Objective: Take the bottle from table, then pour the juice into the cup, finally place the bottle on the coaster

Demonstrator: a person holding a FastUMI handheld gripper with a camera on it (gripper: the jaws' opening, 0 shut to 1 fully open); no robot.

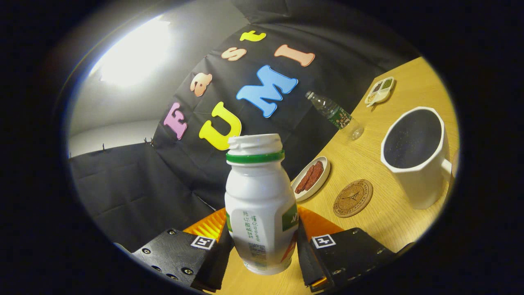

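Observation:
A white juice bottle point(260, 205) with a green neck ring and an open mouth stands between my two fingers, and my gripper point(262, 256) is shut on its lower body. The whole view is tilted, with the table sloping up to the right. A white cup point(417, 157) with a dark inside and a handle stands on the table to the right, beyond the fingers. A round cork coaster point(353, 198) lies on the wood between the bottle and the cup. The bottle's base is close above the tabletop; whether it touches is unclear.
A small white plate with red-brown strips point(312, 178) lies just behind the bottle. A clear water bottle point(335, 115) with a green label stands further back by the black cloth wall. A divided snack dish point(380, 91) rests at the far end of the wooden table point(389, 223).

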